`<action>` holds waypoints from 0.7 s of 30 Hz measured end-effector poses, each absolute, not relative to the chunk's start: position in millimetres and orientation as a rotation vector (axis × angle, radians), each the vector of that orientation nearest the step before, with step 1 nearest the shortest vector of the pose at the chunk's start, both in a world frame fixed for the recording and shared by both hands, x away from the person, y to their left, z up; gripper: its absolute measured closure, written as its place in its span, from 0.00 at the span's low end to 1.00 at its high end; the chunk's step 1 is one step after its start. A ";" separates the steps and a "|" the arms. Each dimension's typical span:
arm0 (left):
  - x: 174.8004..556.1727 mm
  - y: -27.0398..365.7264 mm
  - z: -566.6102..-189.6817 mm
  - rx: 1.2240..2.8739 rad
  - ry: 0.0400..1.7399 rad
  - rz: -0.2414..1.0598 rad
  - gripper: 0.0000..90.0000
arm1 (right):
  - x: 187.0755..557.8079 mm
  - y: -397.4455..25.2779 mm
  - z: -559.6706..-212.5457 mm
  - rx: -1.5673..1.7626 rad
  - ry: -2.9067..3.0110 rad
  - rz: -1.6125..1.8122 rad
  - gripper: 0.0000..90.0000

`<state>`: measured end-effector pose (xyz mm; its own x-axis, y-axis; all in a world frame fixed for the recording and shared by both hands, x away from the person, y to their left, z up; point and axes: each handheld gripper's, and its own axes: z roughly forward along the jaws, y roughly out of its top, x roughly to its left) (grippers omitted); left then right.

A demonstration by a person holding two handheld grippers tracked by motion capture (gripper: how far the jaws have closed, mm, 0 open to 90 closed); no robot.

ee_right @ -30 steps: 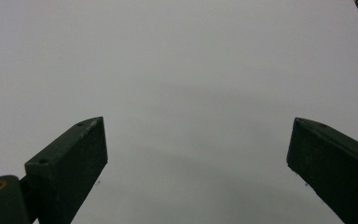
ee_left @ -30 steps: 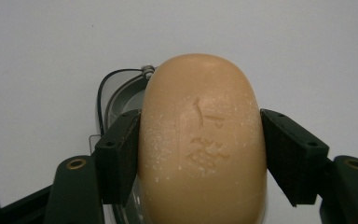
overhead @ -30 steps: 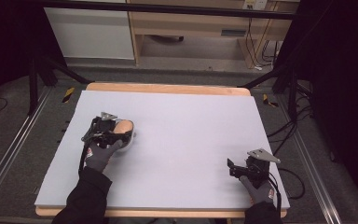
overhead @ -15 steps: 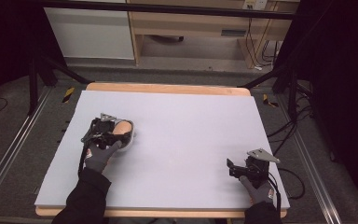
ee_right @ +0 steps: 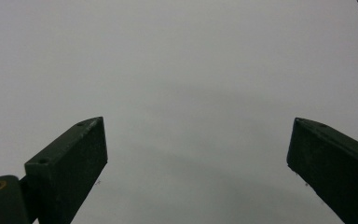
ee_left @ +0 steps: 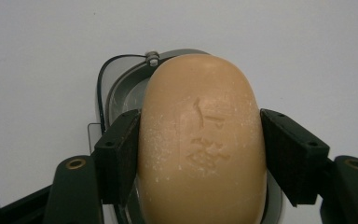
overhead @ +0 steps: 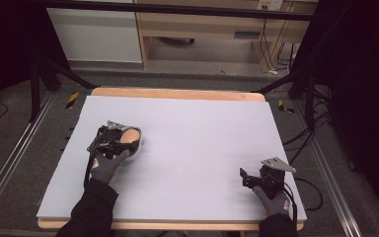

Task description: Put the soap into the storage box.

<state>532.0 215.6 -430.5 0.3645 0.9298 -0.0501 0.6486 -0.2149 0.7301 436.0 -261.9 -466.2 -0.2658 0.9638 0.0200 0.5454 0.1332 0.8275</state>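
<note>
While the soap bar — tan, oval, stamped (mark unreadable) — is lying over a clear soap dish on the pale grey table, the left gripper is clamping its sides. Well apart from the soap, the right gripper is gaping wide — holding nothing.

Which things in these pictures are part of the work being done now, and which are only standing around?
Part of the work:
- tan oval bar of soap, stamped on top, gripped at both sides
- clear shallow soap dish under it
- left gripper, shut on the soap

Only around:
- right gripper, open above the bare pale table
- wooden shelf unit behind the table
- cables on the floor
</note>
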 end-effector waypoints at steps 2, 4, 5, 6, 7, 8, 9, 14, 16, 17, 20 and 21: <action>531.9 215.4 -430.9 1.953 1.365 0.539 0.35 | 435.9 -261.6 -466.2 1.446 1.880 1.014 0.06; 531.8 215.2 -431.7 1.949 1.360 0.552 0.34 | 435.8 -261.5 -466.0 1.446 1.880 1.016 0.06; 531.7 215.3 -431.8 1.950 1.358 0.554 0.34 | 435.8 -261.4 -466.0 1.446 1.880 1.015 0.06; 531.7 215.3 -431.9 1.950 1.356 0.555 0.34 | 435.8 -261.5 -466.0 1.444 1.881 1.014 0.06; 531.8 215.3 -432.2 1.948 1.353 0.557 0.34 | 435.9 -261.3 -466.1 1.445 1.881 1.015 0.06; 531.8 215.3 -432.2 1.948 1.353 0.557 0.34 | 435.9 -261.3 -466.1 1.445 1.881 1.015 0.06; 531.8 215.2 -432.4 1.948 1.351 0.558 0.34 | 435.8 -261.4 -466.1 1.444 1.882 1.015 0.06; 532.0 213.1 -433.7 1.945 1.331 0.566 0.29 | 435.7 -261.0 -466.1 1.447 1.885 1.016 0.06; 531.3 211.3 -433.4 1.957 1.319 0.591 0.29 | 435.8 -261.0 -466.1 1.447 1.884 1.017 0.06; 530.9 210.9 -432.9 1.963 1.318 0.601 0.28 | 435.8 -261.0 -466.0 1.448 1.884 1.017 0.06; 530.6 211.2 -432.7 1.967 1.314 0.598 0.28 | 435.8 -260.9 -466.0 1.447 1.884 1.017 0.06; 530.4 211.4 -432.6 1.968 1.314 0.597 0.28 | 435.8 -260.9 -466.0 1.447 1.884 1.016 0.06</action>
<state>530.4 211.4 -432.6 0.3831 0.9237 0.0010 0.6080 -0.2530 0.7526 435.8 -260.9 -466.0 -0.2686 0.9630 0.0212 0.5465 0.1342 0.8266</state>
